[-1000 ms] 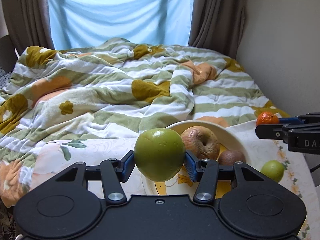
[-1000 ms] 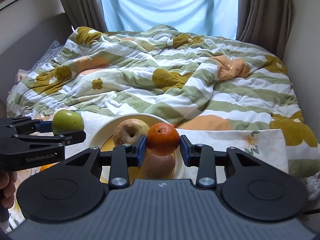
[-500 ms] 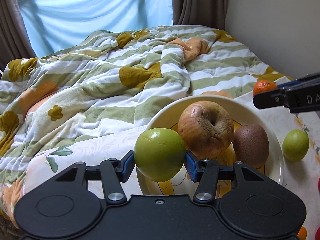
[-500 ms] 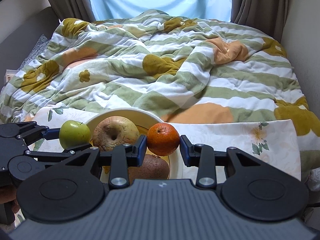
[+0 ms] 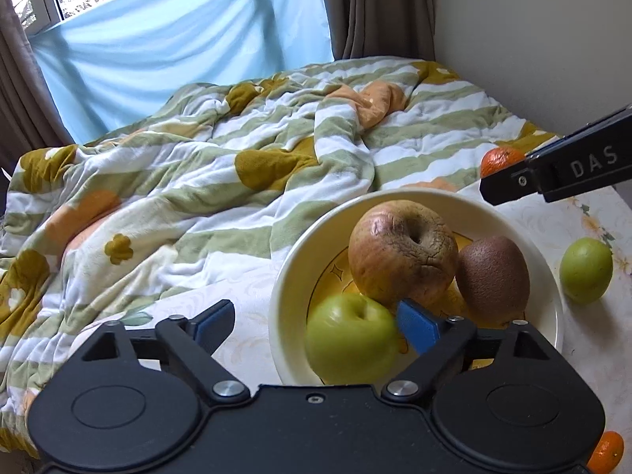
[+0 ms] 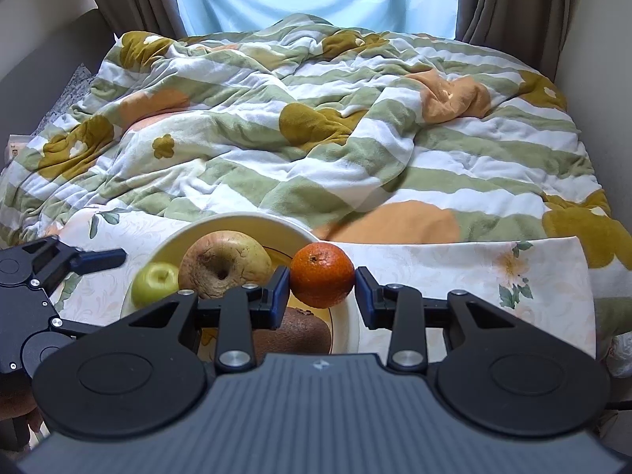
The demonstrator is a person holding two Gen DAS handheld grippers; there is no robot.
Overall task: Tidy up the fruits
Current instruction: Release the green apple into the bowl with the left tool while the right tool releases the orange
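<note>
While we look along the left tool (image 5: 312,326), its blue pads stand wide apart and grip nothing. A green apple (image 5: 351,341) sits in the cream bowl (image 5: 292,260), touching the right pad (image 5: 416,326) and lying well clear of the left one. It's slightly blurred. Behind it in the bowl rests a wrinkled apple (image 5: 401,252), with a brown kiwi (image 5: 493,274) pressed against its right side. Out on the flowered tabletop (image 5: 533,217), just right of the bowl, lies a small green fruit (image 5: 586,270), and a bit of another orange fruit (image 5: 606,452) peeks in at the bottom corner.

Over to the right wrist view: our right tool (image 6: 322,286) is narrowed on a mandarin (image 6: 322,274), both pads against its sides, held over the bowl's (image 6: 339,308) right rim. Below it we see the kiwi (image 6: 292,335), then the wrinkled apple (image 6: 225,262) and the green apple (image 6: 156,282) to the left. Beyond the tabletop (image 6: 454,276) spreads a striped blanket (image 6: 316,138).
</note>
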